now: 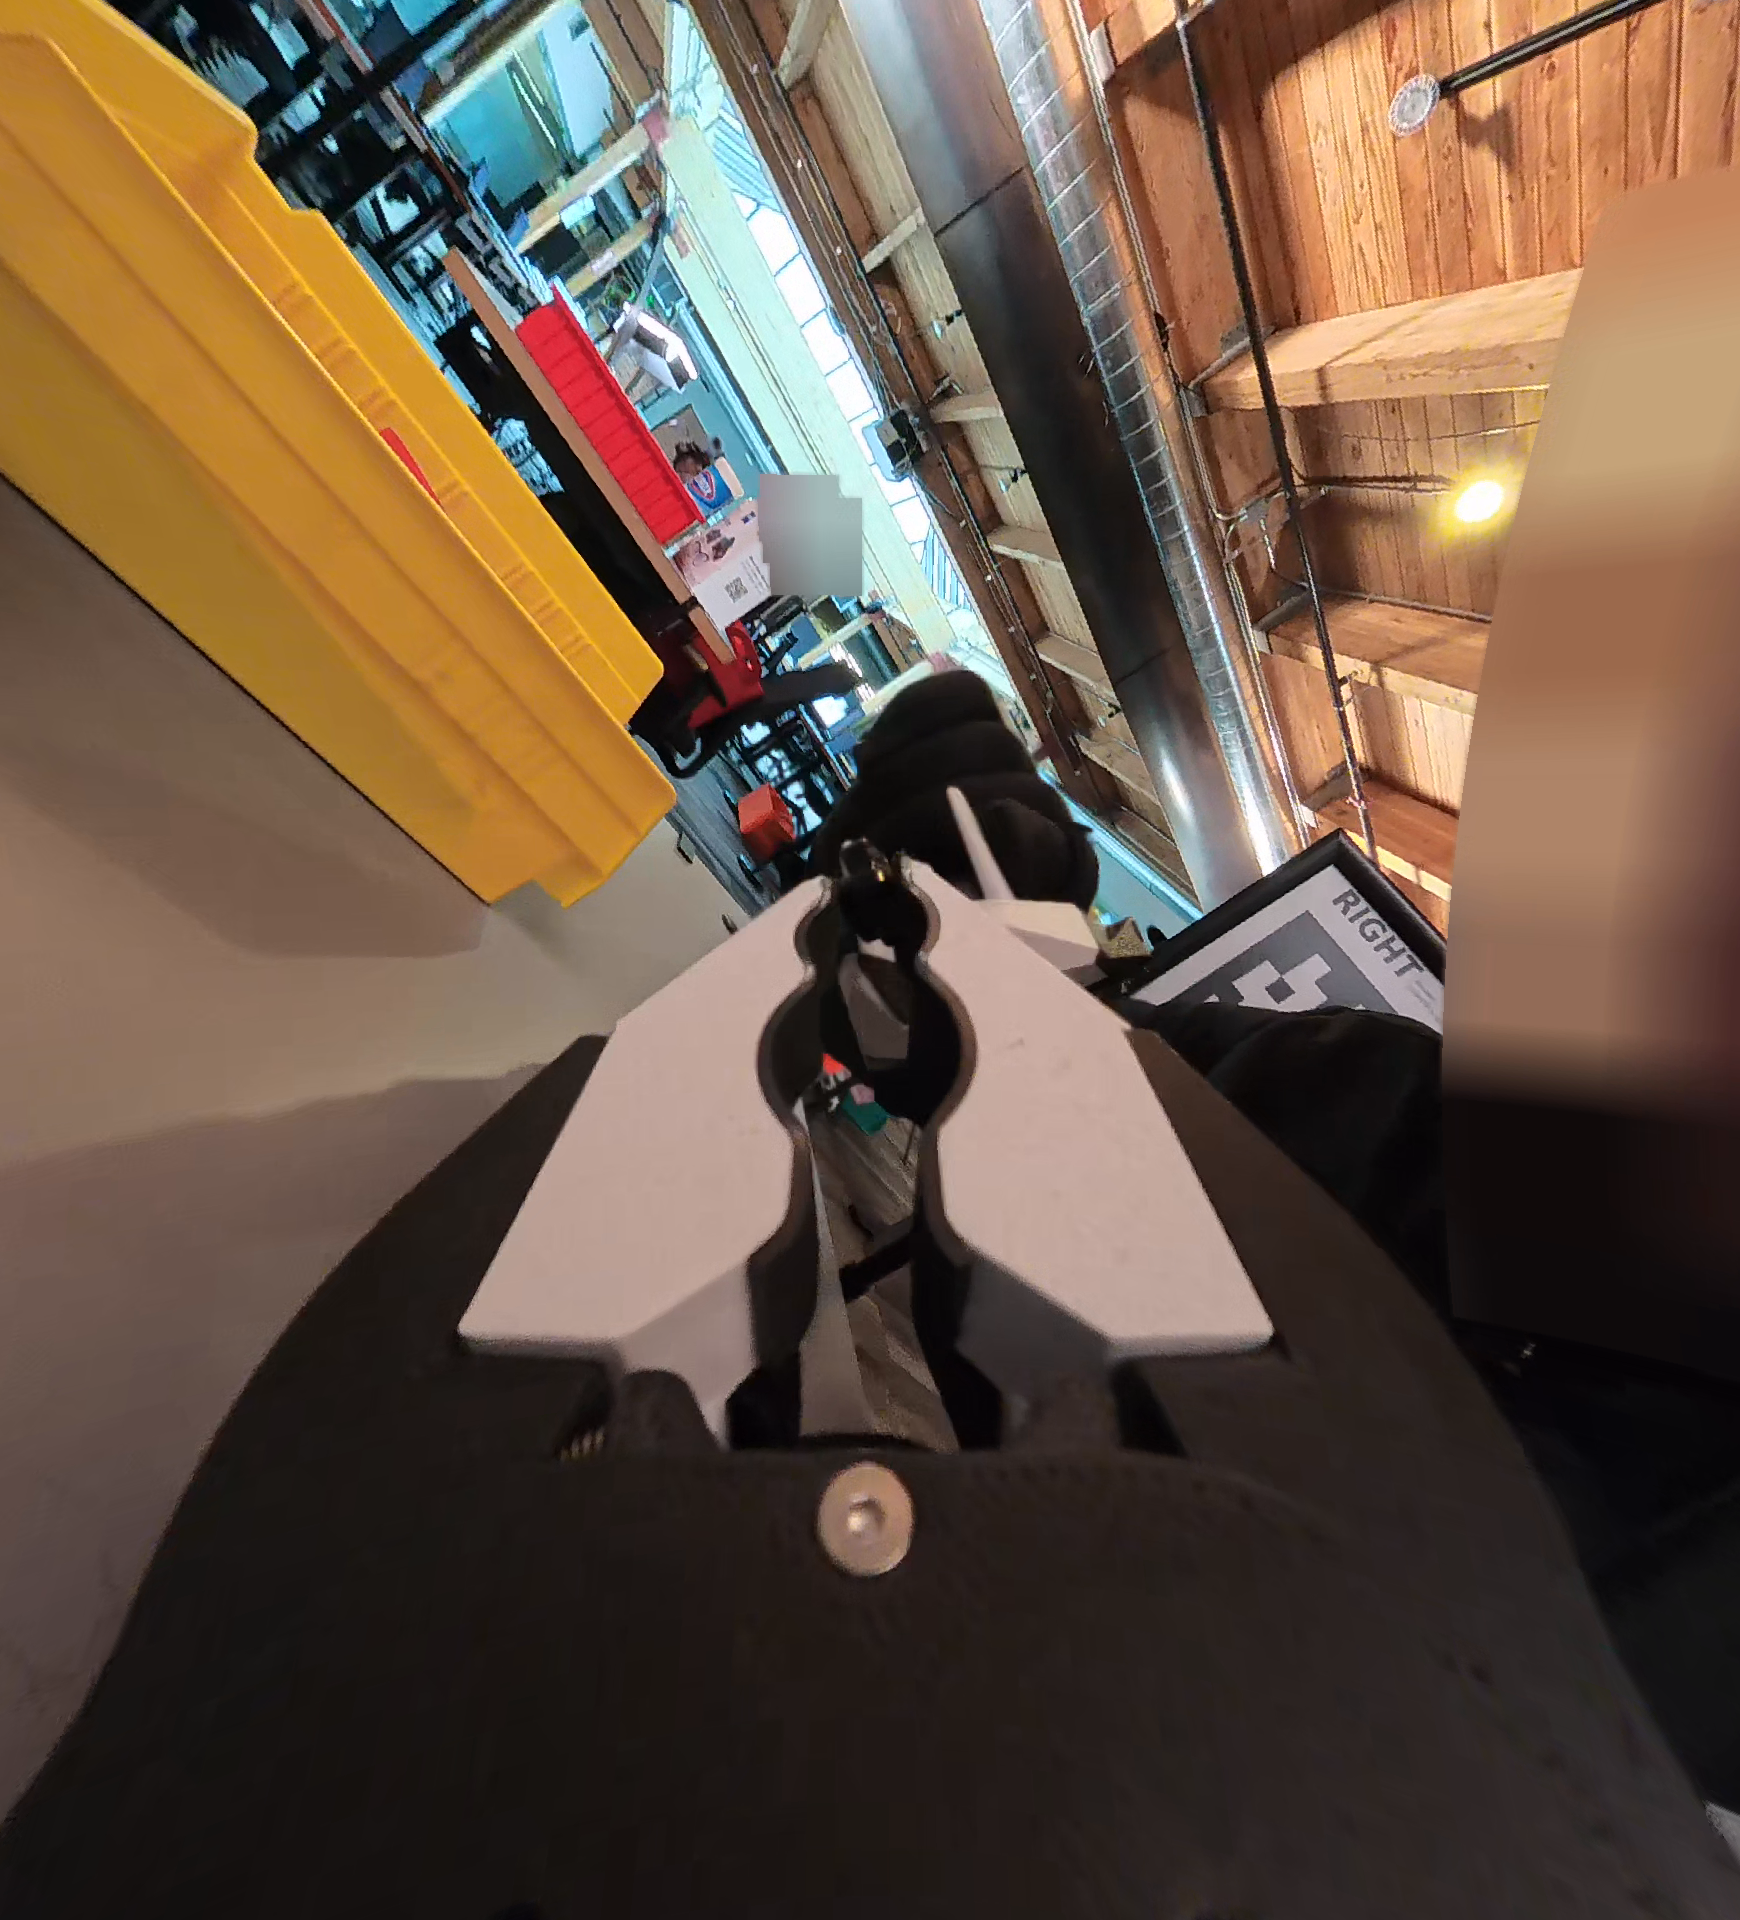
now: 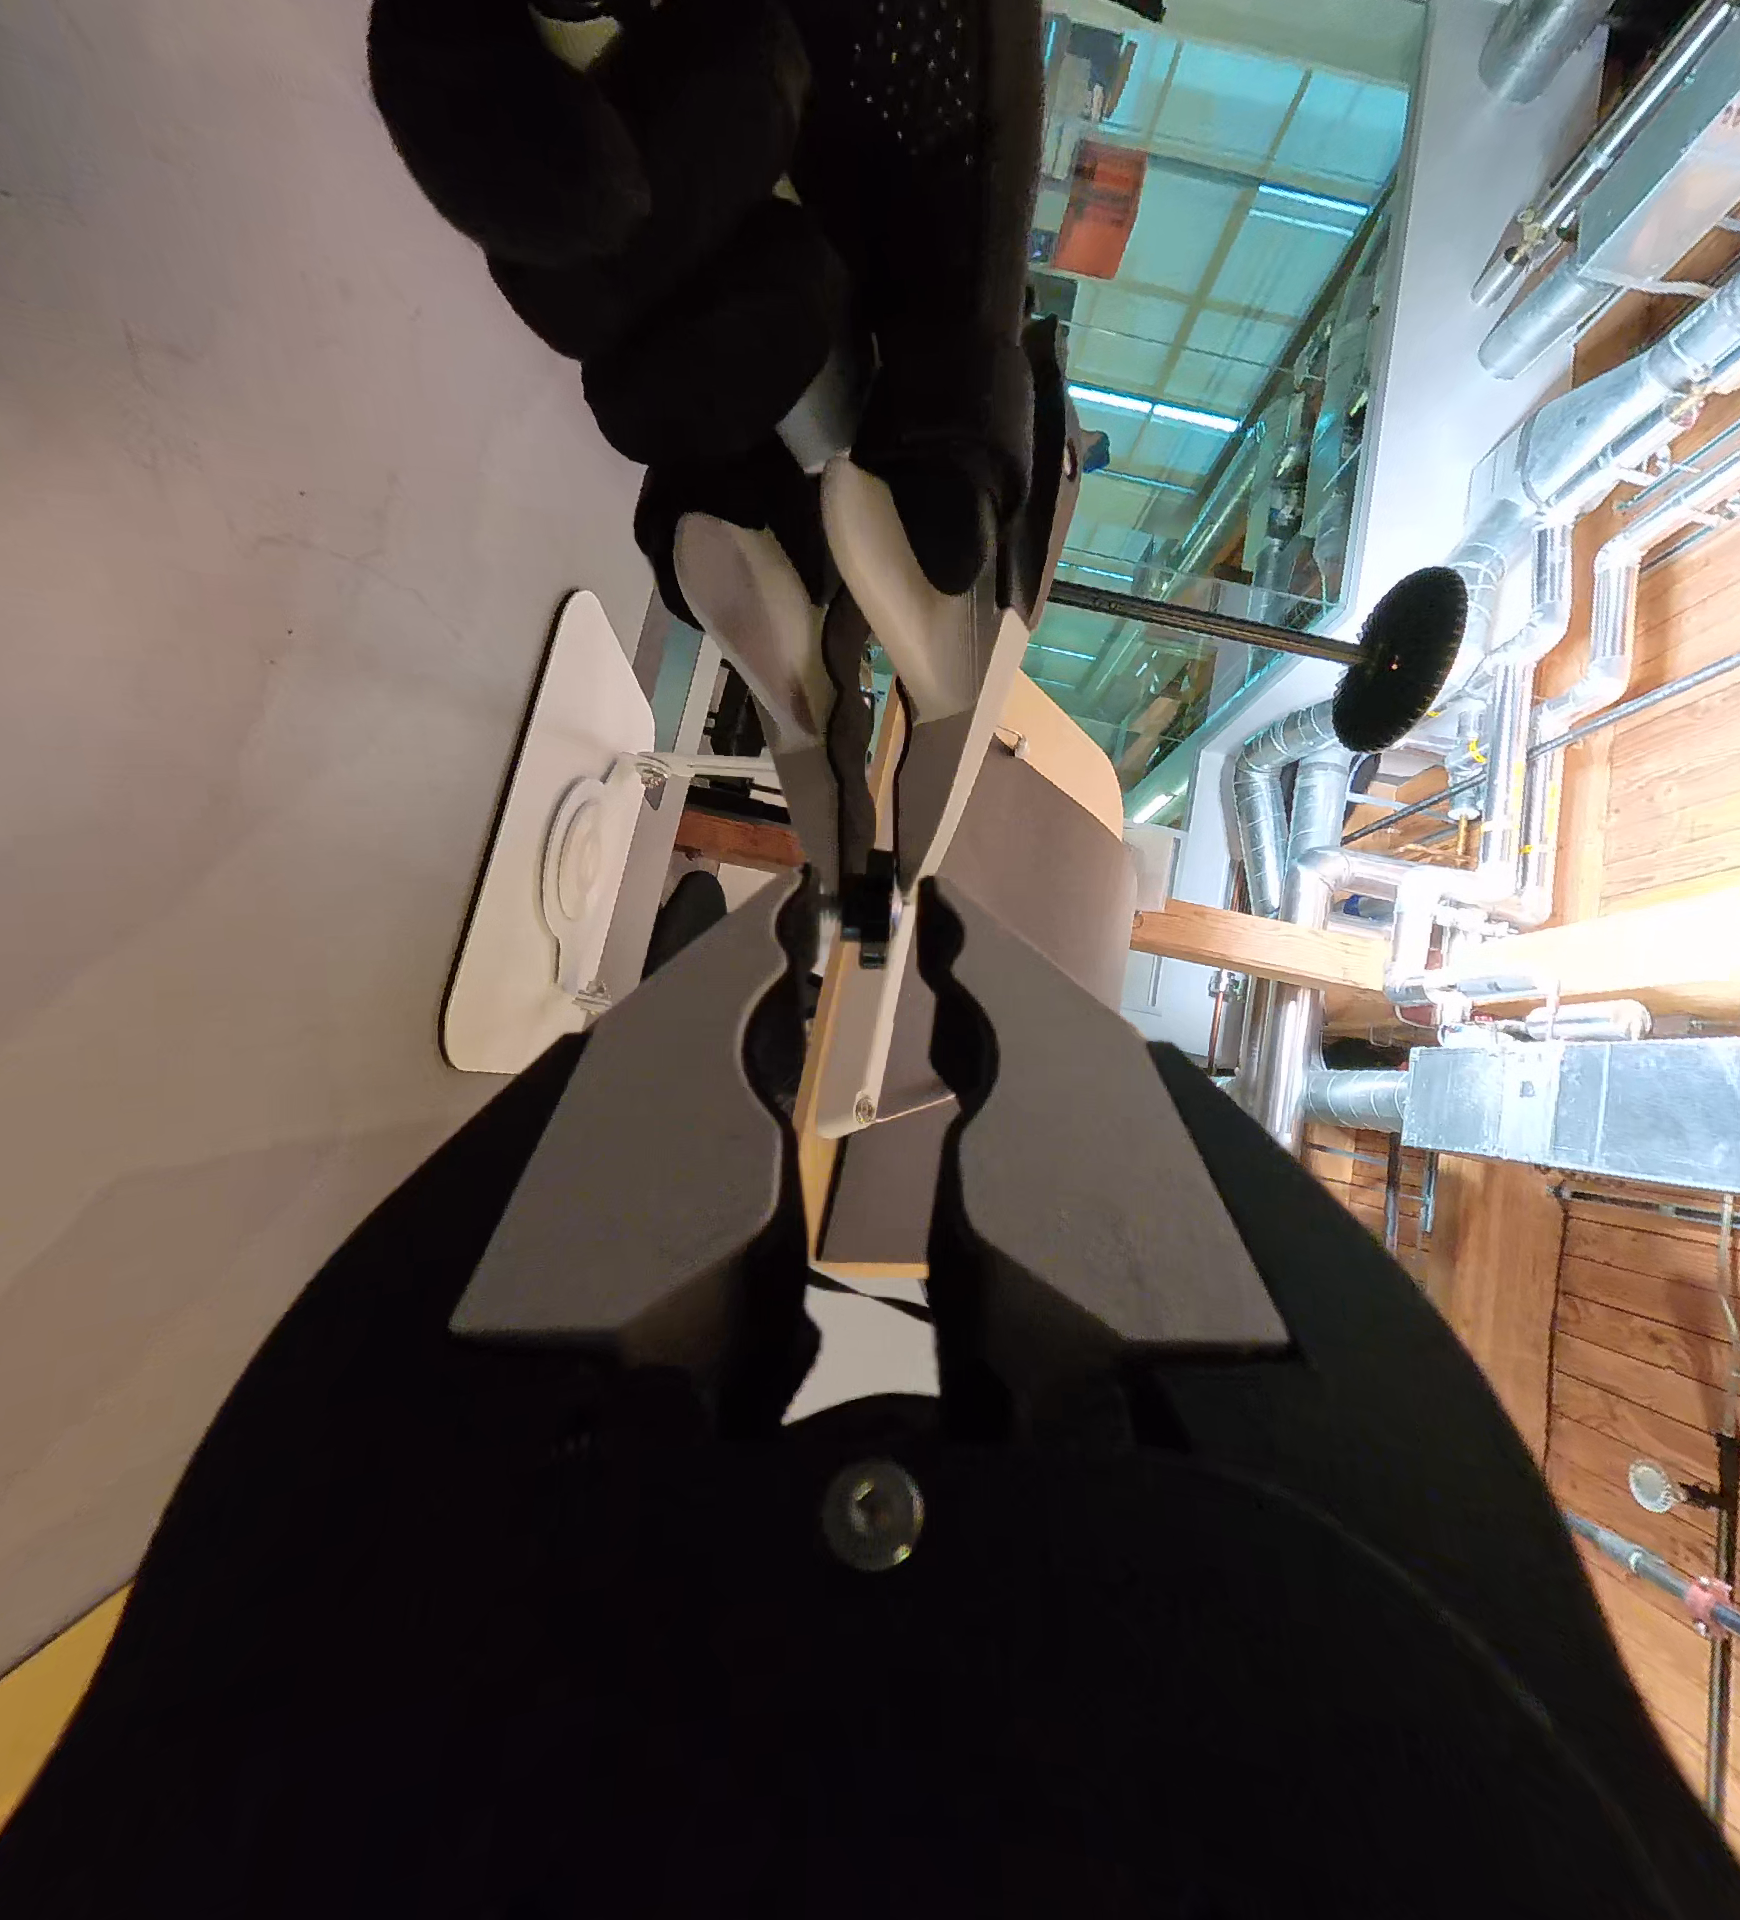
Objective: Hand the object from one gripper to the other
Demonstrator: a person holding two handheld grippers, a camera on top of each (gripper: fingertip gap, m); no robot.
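The object (image 1: pixel 871 878) is small and black with a shiny metal bit. My left gripper (image 1: pixel 871 909) is shut on it at the tips of its white fingers. In the right wrist view the same object (image 2: pixel 868 914) sits between the tips of my right gripper (image 2: pixel 866 894), whose jaws stand a little apart on either side of it without clearly touching. The left gripper's fingers (image 2: pixel 741 644) come in from above, tip to tip with mine, held by a black-gloved hand (image 2: pixel 700 229). One white finger of the right gripper (image 1: pixel 972 842) shows beyond the object in the left wrist view.
A yellow bin (image 1: pixel 222 468) stands on the grey table (image 1: pixel 118 1091) close on the left. A black-framed marker board (image 1: pixel 1302 956) sits beside the right gripper. A white board with a round white part (image 2: pixel 554 831) lies on the table behind the grippers. Left and right tips are no more than a few centimetres apart.
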